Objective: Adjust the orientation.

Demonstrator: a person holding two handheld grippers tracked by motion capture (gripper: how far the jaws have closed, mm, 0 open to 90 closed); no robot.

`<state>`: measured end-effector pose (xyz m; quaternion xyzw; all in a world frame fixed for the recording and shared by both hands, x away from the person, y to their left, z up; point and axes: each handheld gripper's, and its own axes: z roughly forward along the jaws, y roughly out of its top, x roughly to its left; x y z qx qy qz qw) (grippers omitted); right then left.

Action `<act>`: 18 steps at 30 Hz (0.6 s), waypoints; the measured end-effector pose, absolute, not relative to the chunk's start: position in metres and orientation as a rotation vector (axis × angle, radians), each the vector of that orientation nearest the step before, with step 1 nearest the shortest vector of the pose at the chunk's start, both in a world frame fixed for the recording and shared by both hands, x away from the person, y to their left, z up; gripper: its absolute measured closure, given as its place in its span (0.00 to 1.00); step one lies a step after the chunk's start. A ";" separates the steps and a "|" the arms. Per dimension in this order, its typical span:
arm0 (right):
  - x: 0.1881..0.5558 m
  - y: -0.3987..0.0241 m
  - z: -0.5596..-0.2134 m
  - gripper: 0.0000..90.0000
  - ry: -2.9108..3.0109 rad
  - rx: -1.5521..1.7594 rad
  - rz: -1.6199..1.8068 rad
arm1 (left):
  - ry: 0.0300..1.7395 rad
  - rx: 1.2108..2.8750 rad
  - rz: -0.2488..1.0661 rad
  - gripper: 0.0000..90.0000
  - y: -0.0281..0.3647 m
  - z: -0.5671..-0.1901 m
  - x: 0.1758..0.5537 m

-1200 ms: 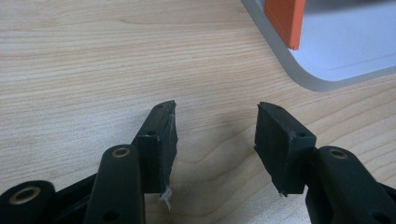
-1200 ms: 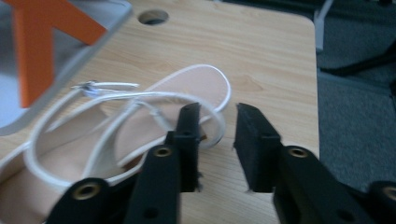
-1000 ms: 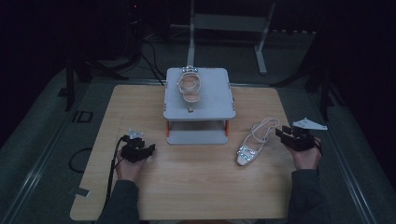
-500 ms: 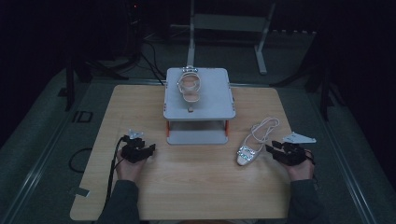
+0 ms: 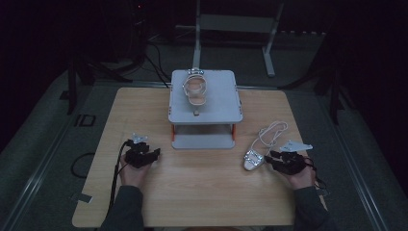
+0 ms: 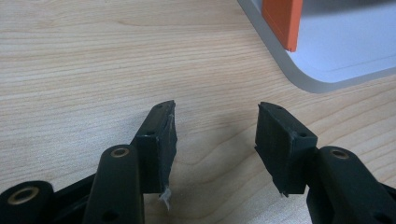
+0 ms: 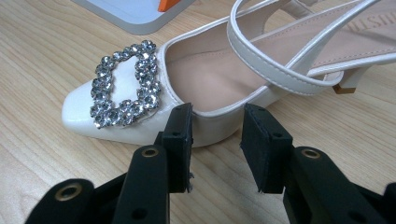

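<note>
While lying on the right side of the table (image 5: 144, 202), near the grey stand (image 5: 205, 103), and waiting to be picked up: reaching toward the white shoe (image 5: 252, 159) with the right gripper (image 7: 215, 122), spread and closing in, needing a pinch next.

You have two white shoes: one shoe (image 5: 195, 89) on the grey stand (image 5: 226, 108), one shoe (image 7: 196, 88) on the table (image 5: 202, 192). You hold two grippers, a left gripper (image 5: 143, 155) and a right gripper (image 5: 275, 159). There is one stand and one table.
</note>
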<state>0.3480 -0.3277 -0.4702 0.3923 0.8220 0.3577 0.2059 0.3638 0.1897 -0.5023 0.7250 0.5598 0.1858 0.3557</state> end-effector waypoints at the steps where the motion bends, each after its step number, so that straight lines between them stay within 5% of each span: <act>1: 0.348 -0.327 -0.470 0.71 2.288 1.094 0.995 | 1.445 1.874 0.481 0.53 0.190 -0.502 0.364; 18: 0.347 -0.302 -0.469 0.77 2.373 0.987 1.033 | 1.441 1.875 0.479 0.53 0.189 -0.503 0.365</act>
